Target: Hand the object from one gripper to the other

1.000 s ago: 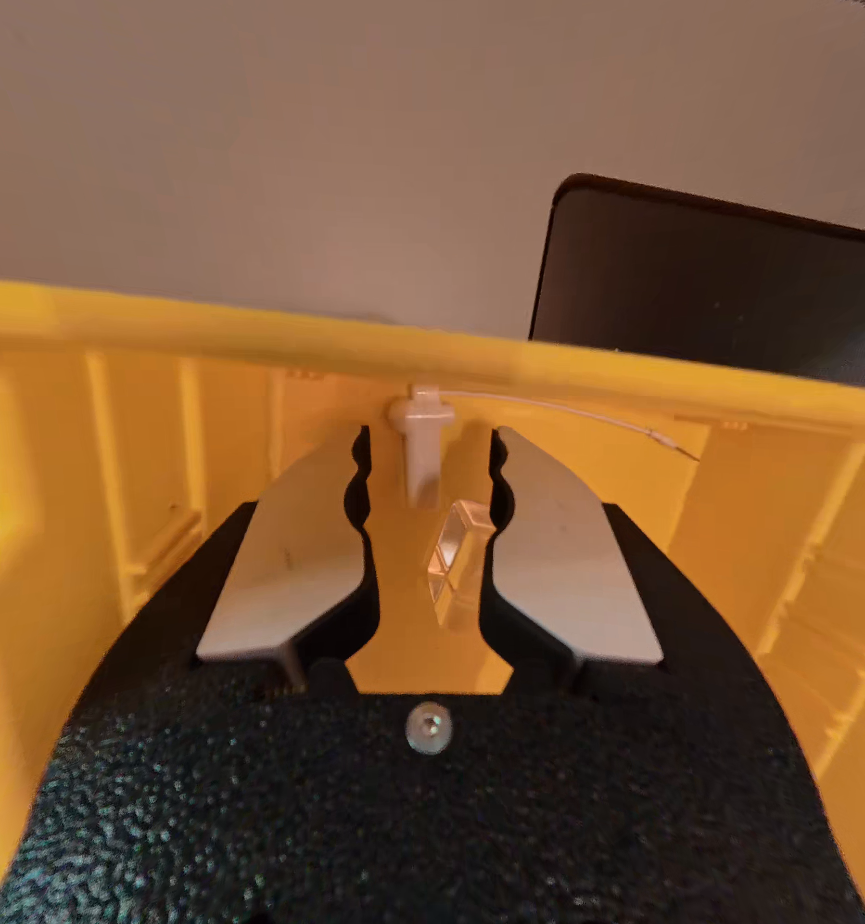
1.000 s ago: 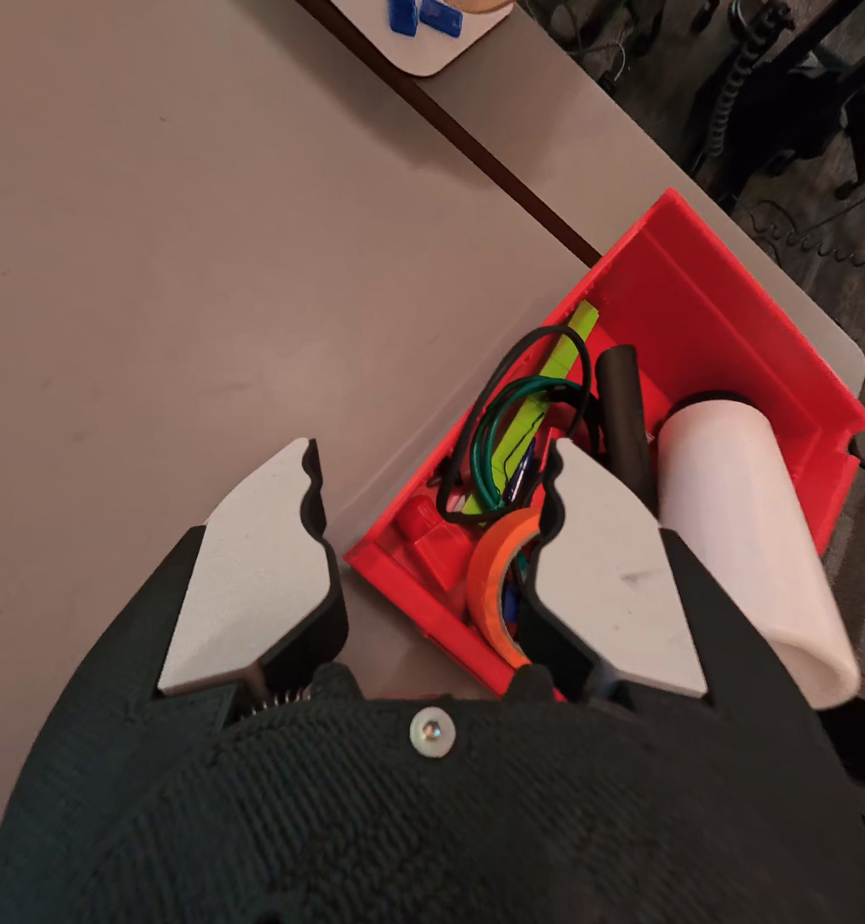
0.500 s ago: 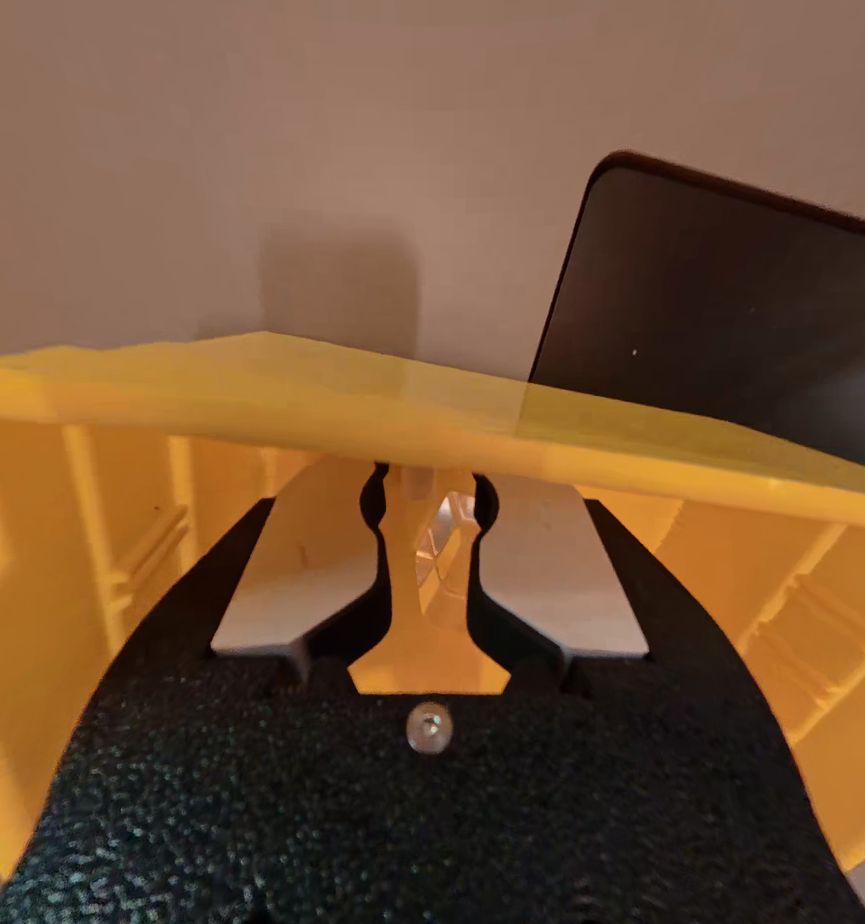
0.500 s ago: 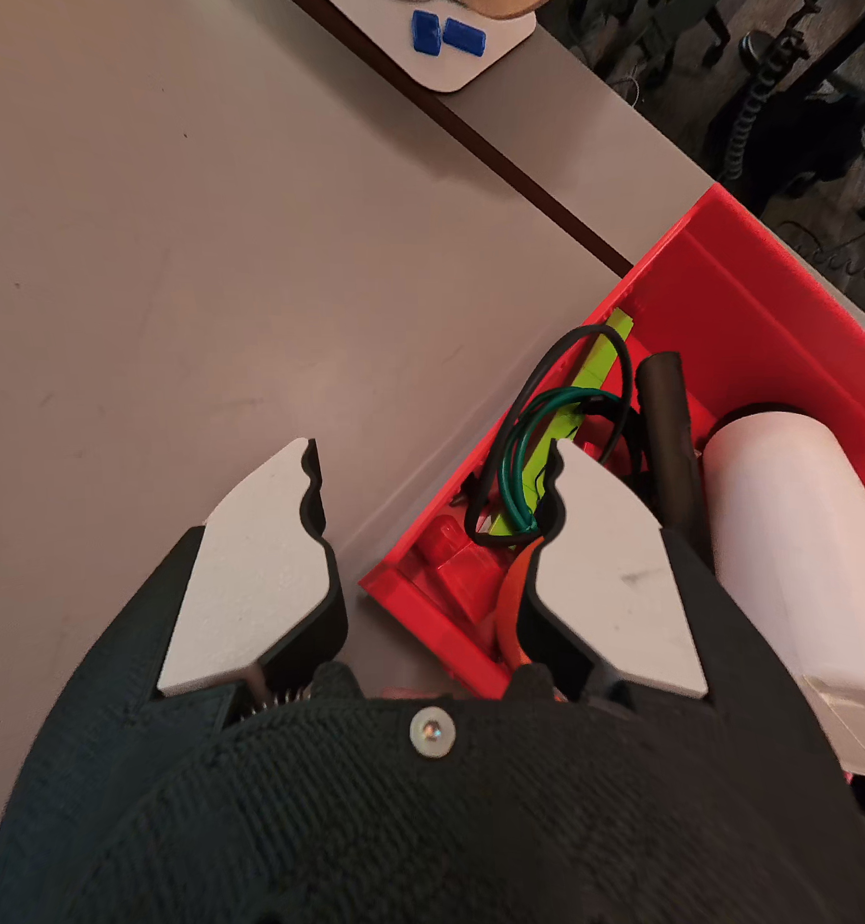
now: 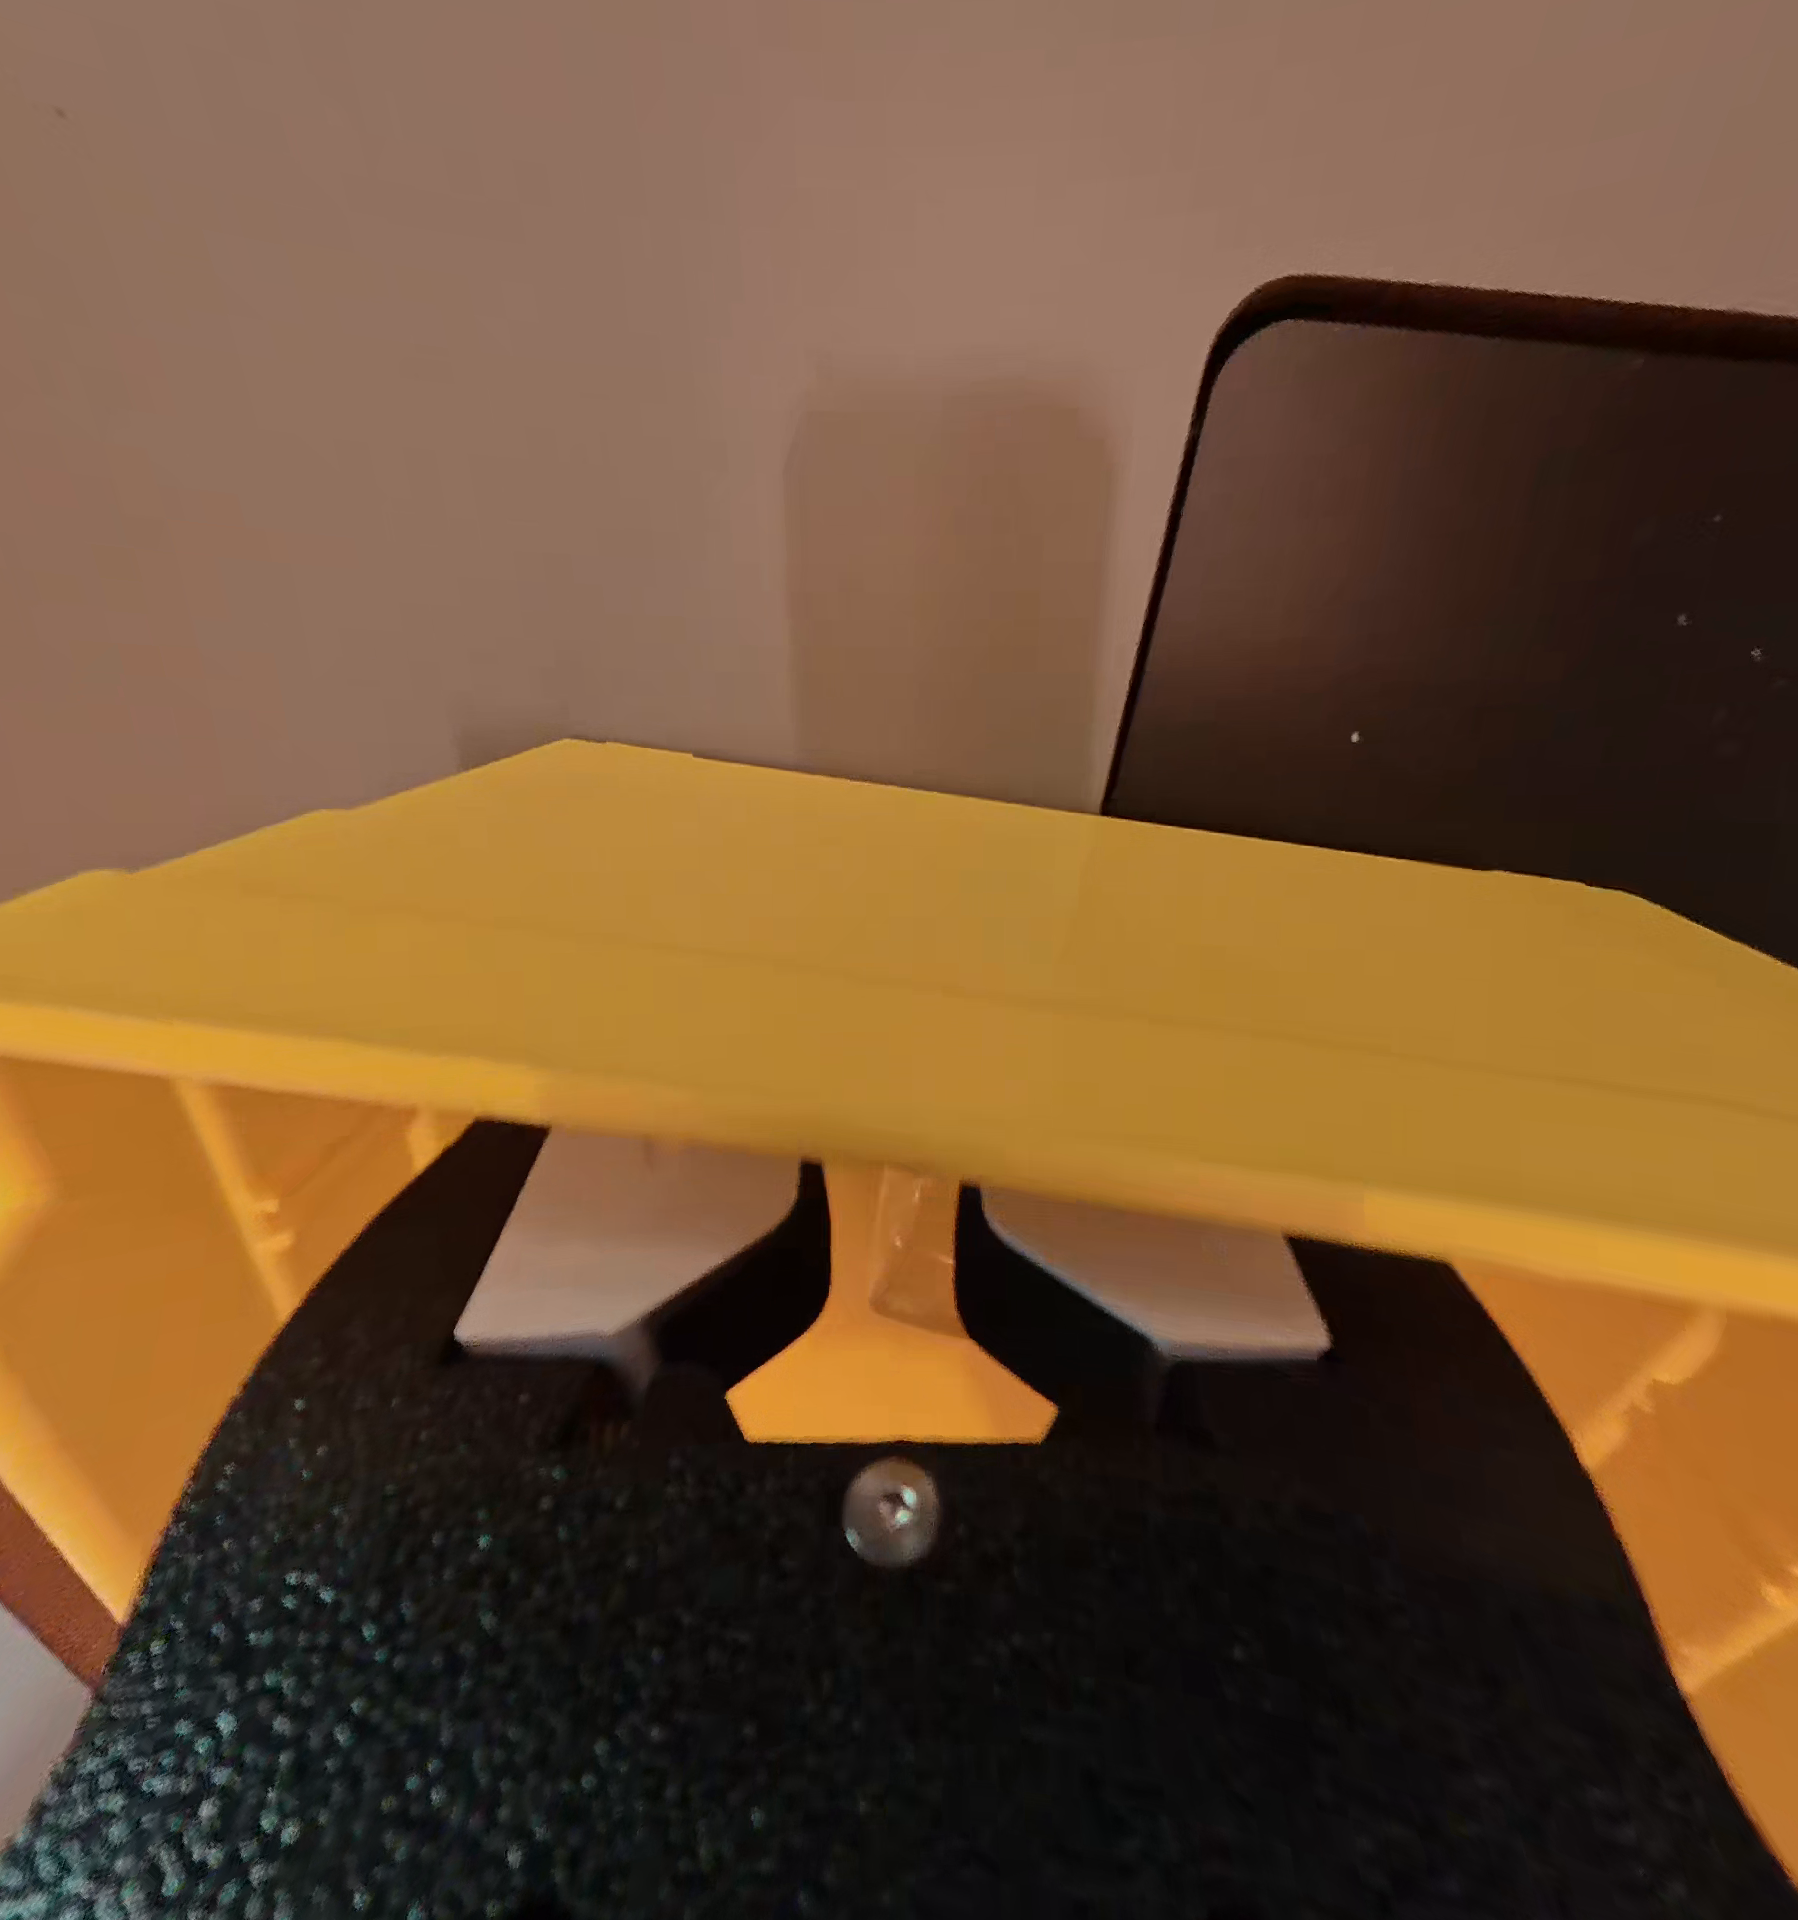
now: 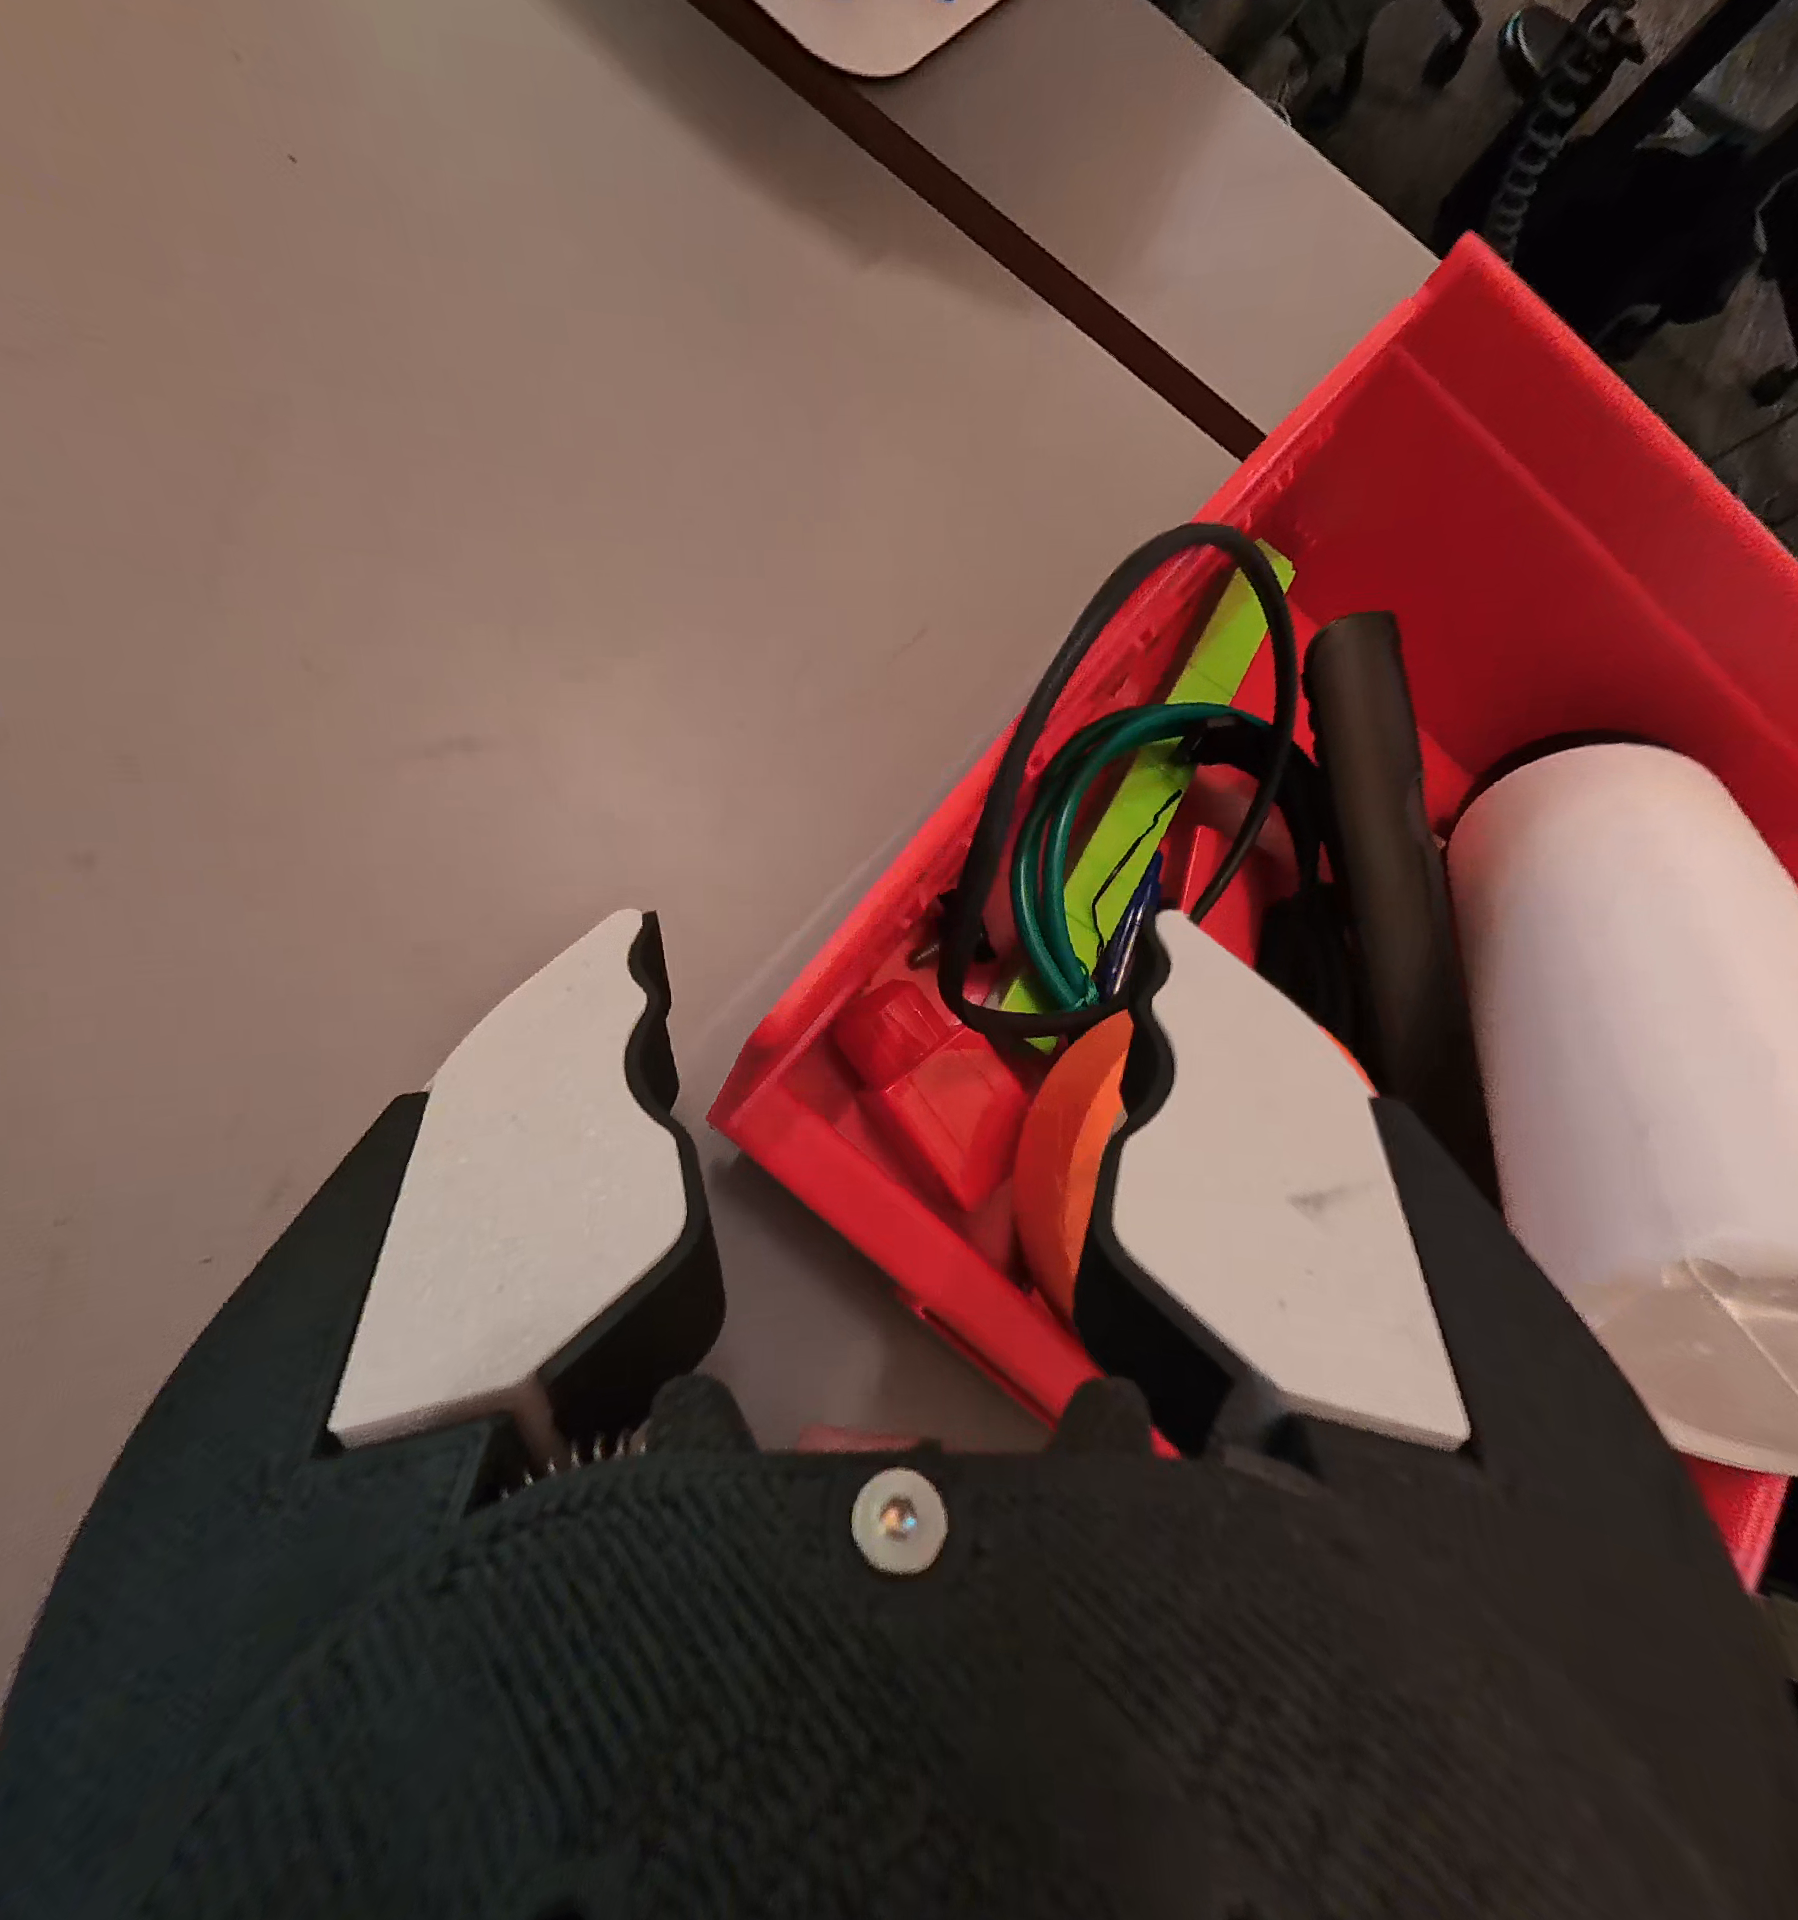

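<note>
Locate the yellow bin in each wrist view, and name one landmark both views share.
Left wrist view: the yellow bin spans the full width across the middle and lower part.
Right wrist view: not in it; only a red bin shows, at right.
Shared landmark: the grey-brown table, filling the upper left of both views.

A grey-beige table (image 6: 459,468) fills the right wrist view, with a dark floor (image 6: 1705,312) at 1 o'clock.
</note>
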{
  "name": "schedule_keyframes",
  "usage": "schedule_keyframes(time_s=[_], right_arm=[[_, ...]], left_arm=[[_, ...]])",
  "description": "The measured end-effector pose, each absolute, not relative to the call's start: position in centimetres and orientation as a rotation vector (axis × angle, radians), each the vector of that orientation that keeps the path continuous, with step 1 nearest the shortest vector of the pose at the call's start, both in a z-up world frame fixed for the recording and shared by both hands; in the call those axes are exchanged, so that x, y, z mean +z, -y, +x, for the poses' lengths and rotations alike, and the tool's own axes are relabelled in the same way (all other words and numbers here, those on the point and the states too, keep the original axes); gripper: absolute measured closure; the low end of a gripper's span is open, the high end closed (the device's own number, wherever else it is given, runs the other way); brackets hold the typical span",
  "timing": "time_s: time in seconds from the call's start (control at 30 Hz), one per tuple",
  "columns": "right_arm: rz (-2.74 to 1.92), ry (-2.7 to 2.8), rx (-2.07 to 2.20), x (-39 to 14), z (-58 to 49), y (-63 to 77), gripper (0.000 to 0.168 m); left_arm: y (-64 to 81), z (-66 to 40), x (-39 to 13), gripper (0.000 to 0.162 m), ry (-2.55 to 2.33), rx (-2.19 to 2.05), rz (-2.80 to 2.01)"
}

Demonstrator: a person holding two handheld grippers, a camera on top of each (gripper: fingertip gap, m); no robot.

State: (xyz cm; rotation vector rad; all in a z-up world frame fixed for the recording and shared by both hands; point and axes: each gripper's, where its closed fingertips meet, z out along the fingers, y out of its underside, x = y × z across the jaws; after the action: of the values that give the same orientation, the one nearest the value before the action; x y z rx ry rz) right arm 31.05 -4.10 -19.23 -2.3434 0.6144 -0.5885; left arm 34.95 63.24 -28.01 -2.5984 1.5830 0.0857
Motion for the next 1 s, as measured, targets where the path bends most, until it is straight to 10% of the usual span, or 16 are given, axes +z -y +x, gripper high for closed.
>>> schedule_keyframes(time_s=[0.03, 0.27, 0.7, 1.0], right_arm=[[-2.337, -0.62, -0.586, -19.3, 31.1, 4.1, 0.083], [-2.28, -0.602, -0.638, -18.0, 31.3, 3.6, 0.085], [-1.786, -0.309, -0.501, -10.4, 25.1, -13.0, 0.091], [-1.391, -0.059, -0.657, -4.9, 18.7, -18.9, 0.12]], left_arm=[[-63.2, 34.9, -28.0, 0.139, -1.593, 0.062, -2.587], [-63.6, 35.7, -23.9, 0.139, -1.55, -0.263, -2.424], [-42.7, 30.7, -0.1, 0.139, -1.401, -1.82, -1.696], [-23.5, 21.1, -1.4, 0.14, -1.248, -2.708, -1.371]])
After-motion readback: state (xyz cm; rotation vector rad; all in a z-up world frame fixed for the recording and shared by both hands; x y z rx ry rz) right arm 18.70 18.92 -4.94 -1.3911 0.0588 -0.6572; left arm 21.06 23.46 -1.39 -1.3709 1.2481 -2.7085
